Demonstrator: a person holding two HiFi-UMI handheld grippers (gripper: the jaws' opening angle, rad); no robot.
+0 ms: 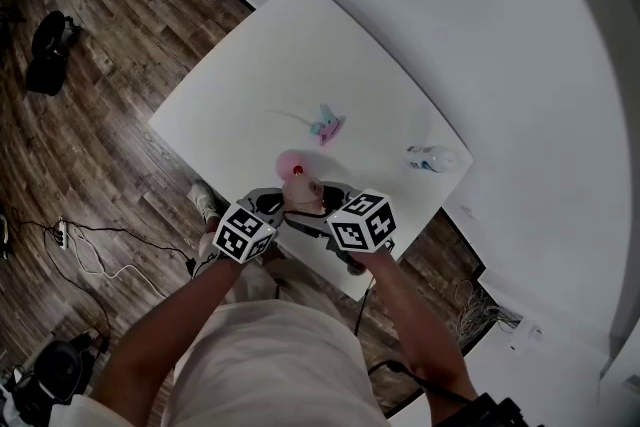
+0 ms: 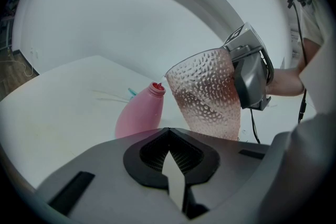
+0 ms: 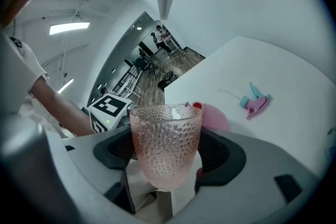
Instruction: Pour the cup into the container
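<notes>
My right gripper [image 3: 166, 168] is shut on a pink dimpled cup [image 3: 165, 147], its pads against the lower walls. In the left gripper view the cup [image 2: 206, 94] tilts, its rim close beside the red mouth of a pink bottle [image 2: 137, 117] standing on the white table [image 2: 58, 107]. I cannot make out any liquid in the cup. My left gripper [image 2: 170, 161] is shut with nothing between its jaws, just in front of the bottle. From above, both grippers [image 1: 268, 207] [image 1: 322, 202] sit at the near table edge with the bottle [image 1: 292, 162] just beyond them.
A pink and teal spray head [image 1: 326, 125] lies mid-table behind the bottle. A small clear bottle [image 1: 430, 158] lies near the table's right edge. Wooden floor with cables and dark gear [image 1: 48, 50] surrounds the table on the left.
</notes>
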